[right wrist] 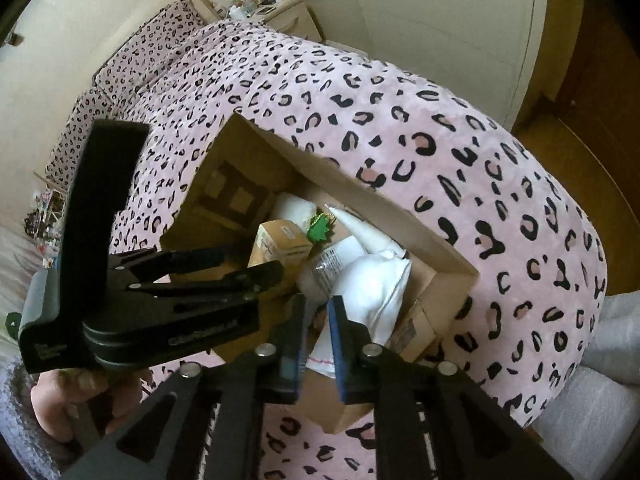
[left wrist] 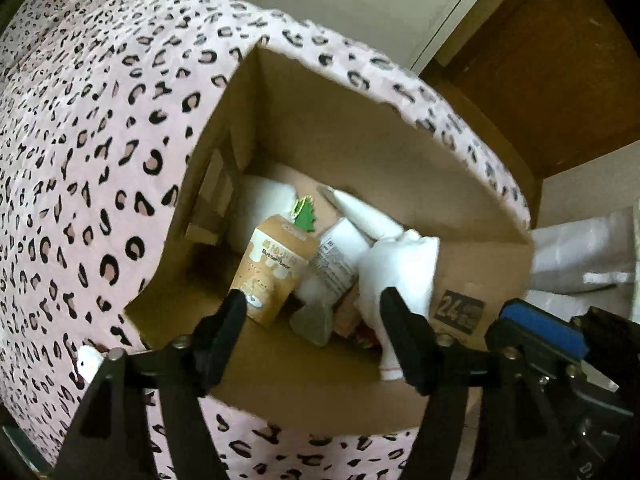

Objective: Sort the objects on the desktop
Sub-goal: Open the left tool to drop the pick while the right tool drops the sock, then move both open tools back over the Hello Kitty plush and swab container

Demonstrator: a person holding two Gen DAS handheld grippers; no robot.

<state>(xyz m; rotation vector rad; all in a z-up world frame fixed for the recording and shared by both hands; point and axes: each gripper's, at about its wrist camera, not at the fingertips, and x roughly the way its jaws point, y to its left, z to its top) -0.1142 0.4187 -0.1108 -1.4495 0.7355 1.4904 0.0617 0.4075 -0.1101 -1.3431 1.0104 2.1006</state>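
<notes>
An open cardboard box [left wrist: 400, 152] [right wrist: 440, 256] rests on a pink leopard-print blanket [left wrist: 80, 140]. Inside lie a tan Butterbear carton [left wrist: 272, 272] [right wrist: 280, 246], a green tree charm [left wrist: 306, 216] [right wrist: 320, 228], a white labelled packet [left wrist: 336, 264], a white tube [left wrist: 360, 208], a grey heart-shaped piece [left wrist: 314, 322] and a white cloth [left wrist: 400, 268] [right wrist: 376, 284]. My left gripper [left wrist: 314, 308] [right wrist: 248, 264] hovers over the box, open, nothing between its fingers. My right gripper [right wrist: 318, 316] is open by a narrow gap above the cloth; its blue pad [left wrist: 540, 330] shows beside the box wall.
A small white cat figure [left wrist: 88, 362] sits on the blanket by the box's near left corner. Grey-white fabric [left wrist: 580, 252] lies right of the box. A wooden floor [right wrist: 592, 80] and a cluttered bedside cabinet [right wrist: 280, 8] lie beyond. A hand [right wrist: 68, 404] holds the left gripper.
</notes>
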